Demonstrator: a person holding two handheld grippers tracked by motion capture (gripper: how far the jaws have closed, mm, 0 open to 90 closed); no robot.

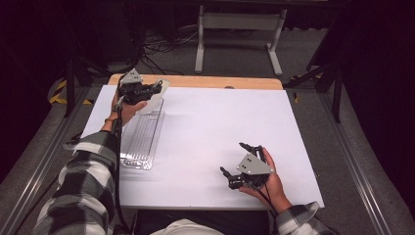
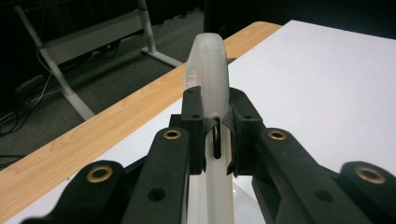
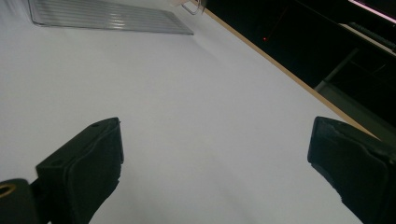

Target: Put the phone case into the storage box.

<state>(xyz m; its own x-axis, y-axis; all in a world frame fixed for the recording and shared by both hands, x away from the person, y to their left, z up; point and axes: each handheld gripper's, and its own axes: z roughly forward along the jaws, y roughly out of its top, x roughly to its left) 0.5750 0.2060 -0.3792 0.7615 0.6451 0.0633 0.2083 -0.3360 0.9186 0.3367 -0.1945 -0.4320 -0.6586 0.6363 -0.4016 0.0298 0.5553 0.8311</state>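
At the table's far left, my left gripper (image 1: 157,87) is shut on the edge of a translucent plastic lid (image 1: 155,103), which stands raised. In the left gripper view the milky lid (image 2: 207,60) rises straight between the black pads (image 2: 194,116), which are clamped on it. Below it a clear ribbed tray (image 1: 142,139) lies flat on the white table cover (image 1: 220,117). My right gripper (image 1: 236,159) rests near the front right of the table. In the right gripper view its jaws stand wide apart with nothing between the fingertips (image 3: 100,140).
The ribbed tray (image 3: 107,16) lies far off at the top of the right gripper view. A wooden table edge (image 1: 220,82) runs along the back. Behind it stand a white metal frame (image 1: 240,22) and floor cables. Dark stands flank the table.
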